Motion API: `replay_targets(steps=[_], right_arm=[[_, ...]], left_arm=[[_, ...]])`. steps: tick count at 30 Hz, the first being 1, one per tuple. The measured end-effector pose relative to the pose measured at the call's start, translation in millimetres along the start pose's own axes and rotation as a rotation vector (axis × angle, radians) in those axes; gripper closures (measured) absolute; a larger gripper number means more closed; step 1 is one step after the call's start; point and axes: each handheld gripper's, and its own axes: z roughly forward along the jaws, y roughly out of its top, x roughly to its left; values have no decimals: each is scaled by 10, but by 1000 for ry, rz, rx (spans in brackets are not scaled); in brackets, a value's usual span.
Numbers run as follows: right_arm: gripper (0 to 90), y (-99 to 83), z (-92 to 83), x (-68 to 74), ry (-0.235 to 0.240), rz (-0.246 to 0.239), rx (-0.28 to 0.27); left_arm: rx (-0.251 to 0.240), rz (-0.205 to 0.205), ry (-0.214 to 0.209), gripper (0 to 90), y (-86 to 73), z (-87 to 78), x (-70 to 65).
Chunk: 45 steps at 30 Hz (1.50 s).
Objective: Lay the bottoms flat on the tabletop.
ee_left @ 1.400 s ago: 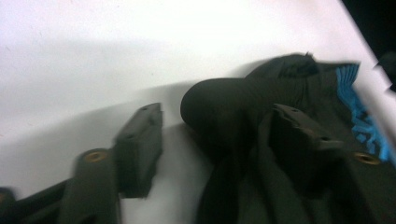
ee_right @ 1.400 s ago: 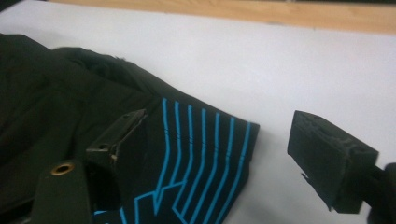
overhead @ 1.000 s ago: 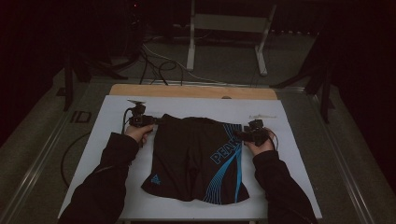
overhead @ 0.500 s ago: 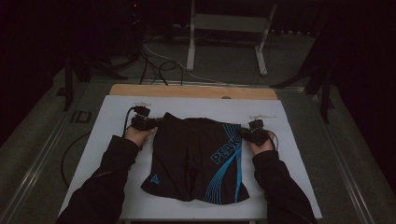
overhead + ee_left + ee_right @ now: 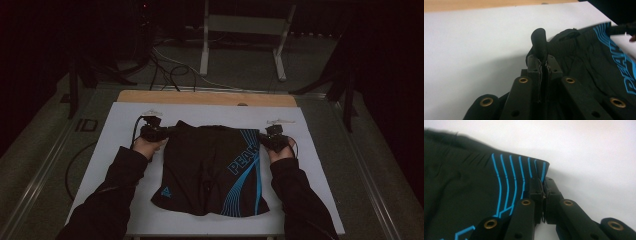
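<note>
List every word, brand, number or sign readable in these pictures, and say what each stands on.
"PEAK", in blue capitals, on the black shorts, beside the blue stripes on the side at the picture's right.
A small blue logo low on the other leg: too small to read.
"ID"-like mark on the floor left of the white table: too dim to be sure.

We see black shorts (image 5: pixel 210 167) marked with bright blue curved stripes, blue lettering down one leg and a small blue logo near the hem. They lie on a white counter (image 5: pixel 115 150) edged at the far side in pale wood. Both grippers, left (image 5: pixel 159 131) and right (image 5: pixel 266 140), are black with brass-coloured rivets. Our sleeves (image 5: pixel 107 195) are dark.
</note>
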Motion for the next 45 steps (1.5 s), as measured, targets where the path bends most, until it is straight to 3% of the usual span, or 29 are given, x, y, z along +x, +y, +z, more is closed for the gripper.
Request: replay_targets(steps=[3,6,10,14,20,24,26,29,33,36,42,45], right_arm=[[881,134,-49,-34,-50,11,-38],[881,254,-85,-70,-71,29,-67],[880,330,-73,-87,-90,39,-78],[880,363,-7,-87,-95,34,-76],[879,405,202,-44,-110,18,-40],[878,408,358,-26,-143,13,7],[878,386,441,-38,-156,24,37],[877,344,509,-59,-158,54,59],[875,294,545,-67,-170,51,67],[874,282,536,-83,-166,52,61],[867,283,520,-83,-164,45,66],[801,292,498,-83,-160,44,53]], left_arm=[[-39,6,-21,859,48,-19,-49],[-66,28,-27,858,78,-1,-77],[-77,1,-24,858,69,57,-40],[-76,-2,21,857,54,113,3],[-56,-5,101,857,17,199,71],[-33,-21,128,856,-10,291,104],[-16,-22,148,855,-15,358,112],[-34,-2,159,847,-27,409,130],[-15,22,177,843,1,444,115],[16,20,160,834,4,454,123],[48,41,209,783,-11,457,131],[43,46,229,715,4,442,122]])
